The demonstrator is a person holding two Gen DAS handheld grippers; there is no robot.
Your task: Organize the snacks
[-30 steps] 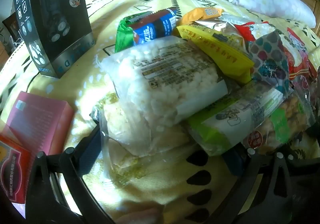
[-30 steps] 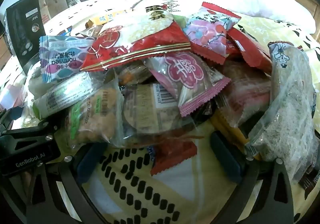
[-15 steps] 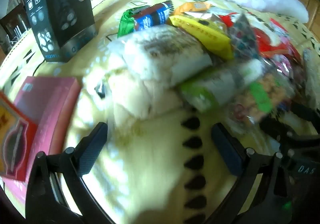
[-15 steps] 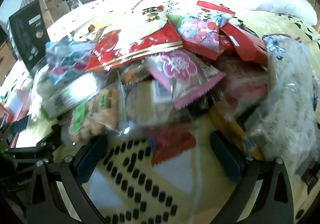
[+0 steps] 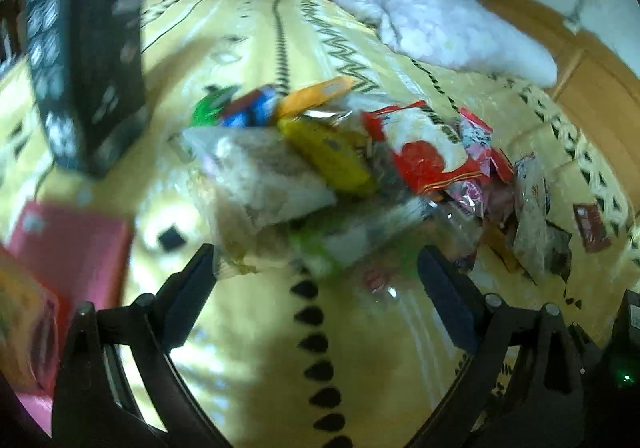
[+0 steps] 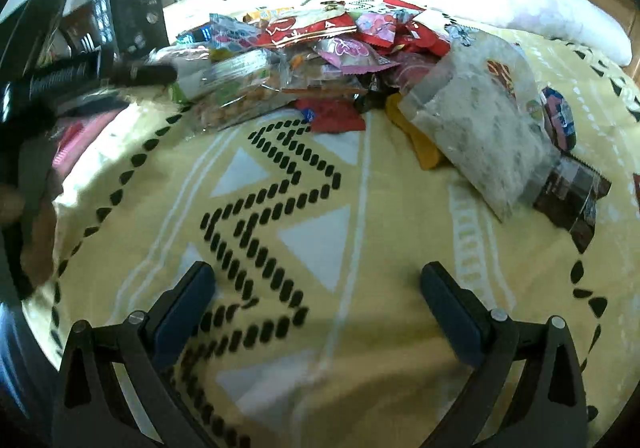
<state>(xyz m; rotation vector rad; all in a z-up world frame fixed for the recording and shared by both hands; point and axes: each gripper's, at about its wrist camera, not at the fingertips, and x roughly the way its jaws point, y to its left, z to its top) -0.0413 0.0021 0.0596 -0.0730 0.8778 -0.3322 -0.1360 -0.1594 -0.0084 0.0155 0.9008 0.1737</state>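
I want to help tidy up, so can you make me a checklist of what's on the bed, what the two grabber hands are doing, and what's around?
Surface: yellow bedspread with black dotted zigzags and white triangles.
Job's things: snack pile heaped mid-bed; a clear bag of pale crumbly snack lies at its right edge, a dark wrapper beside it.
Clutter: black box standing upright left of the pile; pink box lying flat nearer the camera.
Grippers: left gripper open, at the pile's near edge, blurred; right gripper open over bare bedspread, holding nothing.
Cables: nothing seen.
Surroundings: white pillow behind the pile; wooden bed frame; bags and clothes beyond the bed.
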